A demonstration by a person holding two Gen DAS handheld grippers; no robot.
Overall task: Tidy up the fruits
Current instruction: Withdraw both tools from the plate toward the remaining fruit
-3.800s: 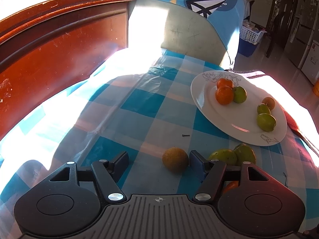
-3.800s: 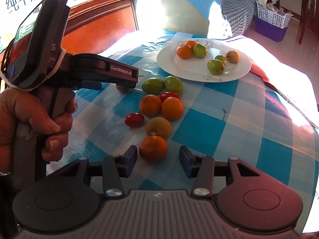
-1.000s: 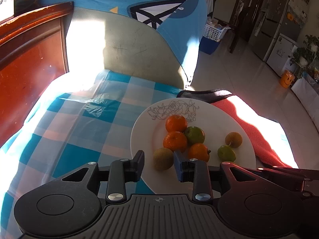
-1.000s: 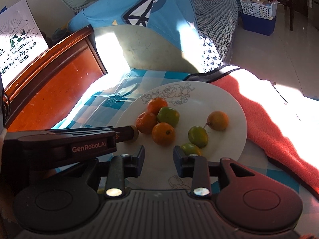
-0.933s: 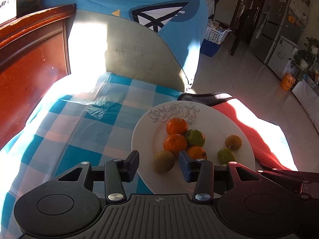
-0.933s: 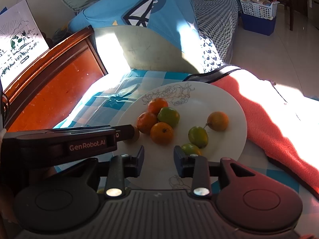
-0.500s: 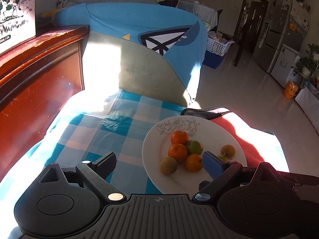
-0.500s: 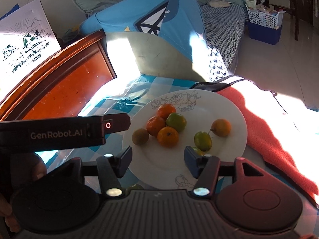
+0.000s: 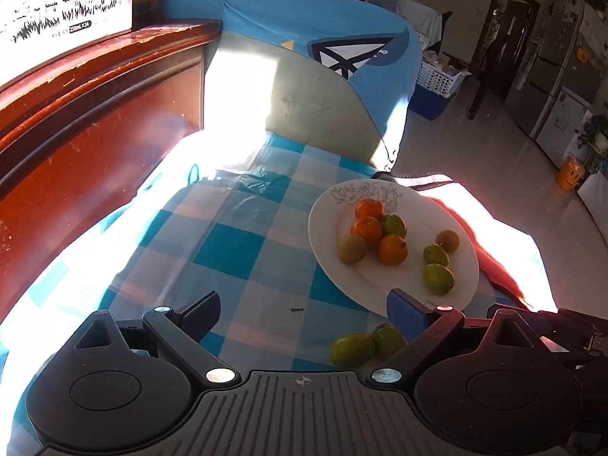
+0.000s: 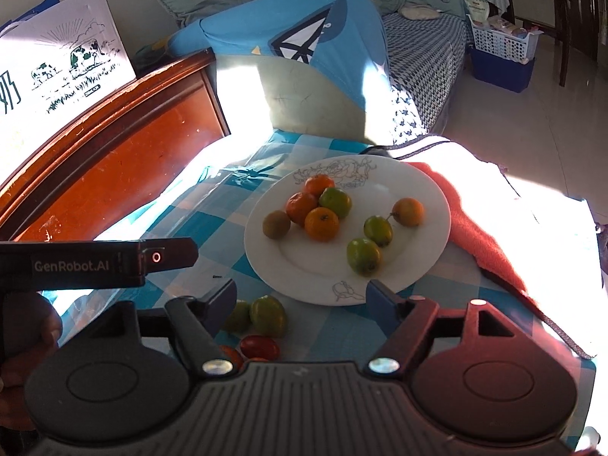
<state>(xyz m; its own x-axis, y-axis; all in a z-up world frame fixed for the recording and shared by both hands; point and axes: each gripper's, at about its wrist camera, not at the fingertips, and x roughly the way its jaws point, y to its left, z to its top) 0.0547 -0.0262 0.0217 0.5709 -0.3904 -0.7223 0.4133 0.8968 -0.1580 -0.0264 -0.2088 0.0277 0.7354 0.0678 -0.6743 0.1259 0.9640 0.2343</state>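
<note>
A white plate [image 9: 364,285] on the blue checked cloth holds several fruits: a brown one [image 9: 352,249] at its left, three oranges [image 9: 392,249] and green ones [image 9: 438,278]. My left gripper [image 9: 304,309] stands open over the cloth, short of the plate, with nothing between its fingers. My right gripper [image 10: 302,296] hovers before the plate's [image 10: 304,266] near rim, its jaws opening and empty. Two green fruits [image 10: 268,315] and a red tomato [image 10: 259,346] lie on the cloth under it. The brown fruit [image 10: 276,224] rests beside the oranges [image 10: 321,224].
A red-brown wooden headboard [image 9: 95,133] runs along the left. A blue-and-grey cushion [image 9: 315,87] stands behind the cloth, and a red towel [image 10: 482,235] lies right of the plate. The left gripper's body [image 10: 95,264], held by a hand [image 10: 22,326], crosses the right wrist view.
The left jaws let go of the brown fruit, which stays on the plate. Both grippers widened, drew back from the plate and rose. Loose fruits on the cloth came into view.
</note>
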